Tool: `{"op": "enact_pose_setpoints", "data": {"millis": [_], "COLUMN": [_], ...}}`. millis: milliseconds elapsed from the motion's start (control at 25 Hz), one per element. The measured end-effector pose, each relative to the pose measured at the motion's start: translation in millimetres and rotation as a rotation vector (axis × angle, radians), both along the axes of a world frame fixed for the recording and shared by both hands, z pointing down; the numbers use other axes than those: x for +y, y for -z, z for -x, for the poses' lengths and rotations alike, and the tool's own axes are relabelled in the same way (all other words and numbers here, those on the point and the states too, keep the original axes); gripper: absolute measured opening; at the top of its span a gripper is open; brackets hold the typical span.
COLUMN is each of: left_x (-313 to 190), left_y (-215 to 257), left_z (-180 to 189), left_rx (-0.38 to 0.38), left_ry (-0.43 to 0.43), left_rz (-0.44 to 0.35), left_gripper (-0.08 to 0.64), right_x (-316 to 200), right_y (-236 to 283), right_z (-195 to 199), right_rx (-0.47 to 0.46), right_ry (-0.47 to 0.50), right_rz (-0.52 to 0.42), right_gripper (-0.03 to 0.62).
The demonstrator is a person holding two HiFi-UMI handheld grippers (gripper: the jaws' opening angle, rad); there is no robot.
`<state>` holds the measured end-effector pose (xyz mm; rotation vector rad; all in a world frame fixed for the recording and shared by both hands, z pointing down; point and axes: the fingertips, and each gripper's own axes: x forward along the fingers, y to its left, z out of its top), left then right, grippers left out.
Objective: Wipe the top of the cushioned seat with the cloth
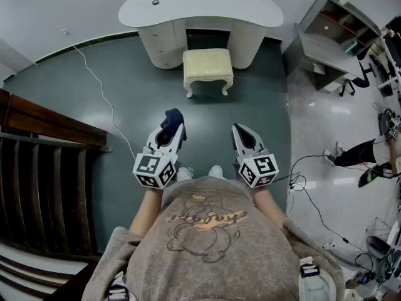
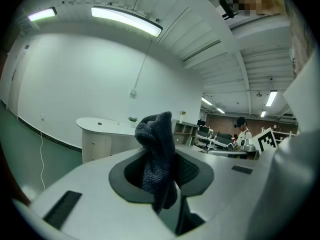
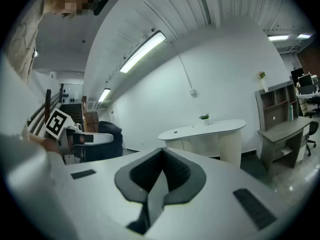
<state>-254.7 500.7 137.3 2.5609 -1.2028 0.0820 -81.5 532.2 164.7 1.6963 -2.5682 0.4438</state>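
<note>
The left gripper (image 1: 177, 132), held out at about 11 o'clock from the person's body, is clenched on the dark knitted cloth (image 1: 171, 120). The cloth bunches above the jaws and hangs a tail below them. The cushioned seat (image 1: 207, 64) stands at 12 o'clock, well apart from both grippers, on the green floor (image 1: 125, 80) just in front of the white curved table (image 1: 200, 8); its pale top is bare. The right gripper (image 1: 242, 135), at about 1 o'clock, has its jaws pressed together with nothing between them.

Judging by the gap to the seat, no wiping has begun. The likely trouble is the hold: the cloth is pinched in a wad (more lump than flat pad). It may wipe only a narrow strip, or drag out of the jaws if the upholstery catches it. A white cable (image 1: 103, 96) crosses the floor at 10 o'clock, a trip risk if the person drifts left.

Only the head view shows the seat; both gripper views angle up toward the table and ceiling lights. The left gripper view shows how the cloth (image 2: 156, 151) sits between the jaws, and the right gripper view confirms that its gripper (image 3: 159, 179) is empty.
</note>
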Motion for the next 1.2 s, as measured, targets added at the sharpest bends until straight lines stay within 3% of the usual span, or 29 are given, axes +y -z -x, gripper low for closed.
{"op": "enact_pose_setpoints", "data": {"millis": [800,1200], "left_x": [12,-52], "left_y": [-1,-13], "left_z": [-48,-56], "left_rx": [0.001,0.002], "left_ry": [0.082,0.091], "left_rz": [-0.027,-0.02], "left_gripper": [0.1,0.1], "right_x": [-8,-57], "right_y": [-15,-27], "right_z": [-46,-59], "right_rx": [0.005,0.005], "right_ry": [0.107,0.097], "right_rz": [-0.005,0.012], "right_gripper": [0.003,0.003]}}
